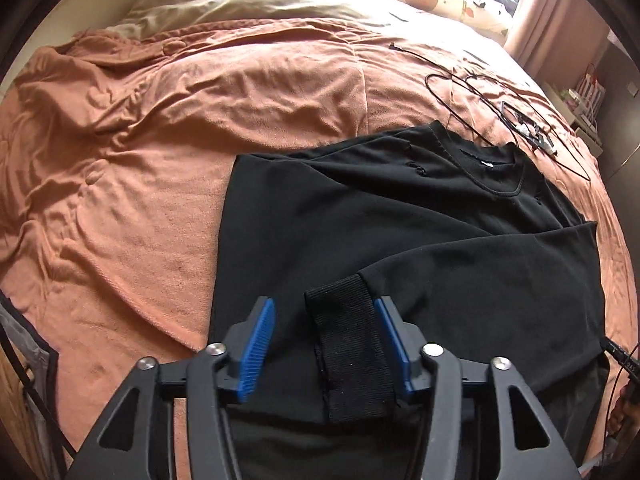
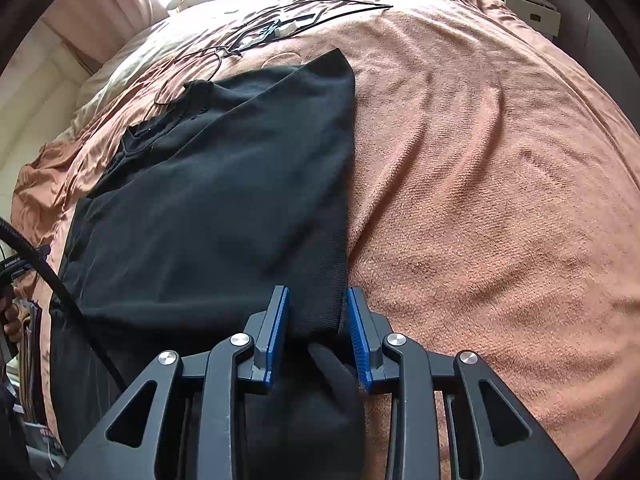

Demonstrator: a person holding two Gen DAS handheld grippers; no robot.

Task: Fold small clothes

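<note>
Black sweatshirt (image 1: 400,232) lies flat on the orange blanket (image 1: 140,160), sleeves folded in. Left gripper (image 1: 325,344) jaws stand wide, the ribbed cuff (image 1: 352,344) loose between them, touching only the right pad. Right gripper (image 2: 318,336) narrow, pads pinching the sweatshirt's near right hem corner (image 2: 320,312). Black cable (image 1: 460,92) lies far right.

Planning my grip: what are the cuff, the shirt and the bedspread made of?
Cuff: ribbed knit, matte, fine vertical ridges, probably stretchy. Shirt: smooth matte black knit, likely cotton jersey, soft creases. Bedspread: peach terry or fleece, nubby looped texture.
</note>
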